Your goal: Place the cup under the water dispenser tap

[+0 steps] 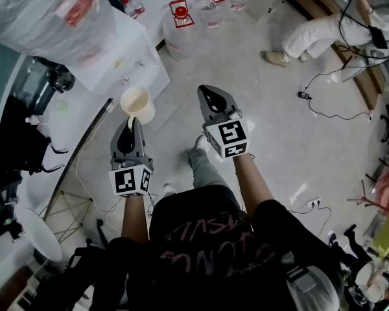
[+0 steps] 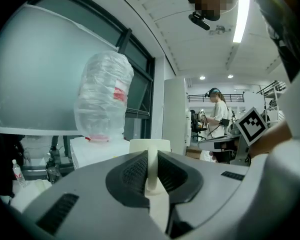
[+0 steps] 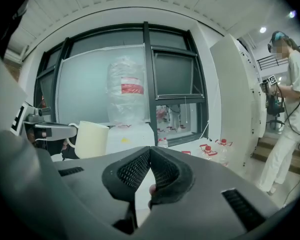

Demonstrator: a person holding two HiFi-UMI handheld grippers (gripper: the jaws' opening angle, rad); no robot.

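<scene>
1. Now the left tongs [image 2: 151,156] are clenched on the handle of the cup [image 2: 150,145]. The cup hangs in the air past the tips, upright with its mouth up. It is near the front of the dispenser [image 1: 126,67] and not touching it.
2. Right tongs [image 3: 150,151] are clenched shut with nothing in them. They sit beside the left, over the floor.
3. Step in hand, by my read: carry the cup to the tap. No view shows the tap, so it needs locating before lowering.
4. To do it well:
   - Hold the cup level. The grip is only on the thin handle, so the cup may swing or twist.
   - Slow down at the end and come in low from the front.
   - Avoid bumping the dispenser wall or the wrapped bottle [image 2: 102,96] on top.
   - Set the cup flat and centred under the tap, then let go.
5. The right tongs are best held out of the cup's path.
6. Writing:
   - The bottle has a red label, too blurred to read.
   - The cubes carry black-and-white square markers, no words.
   - The shirt print is not legible.
   - The floor bottles [image 1: 180,24] have red caps and no readable labels.
</scene>
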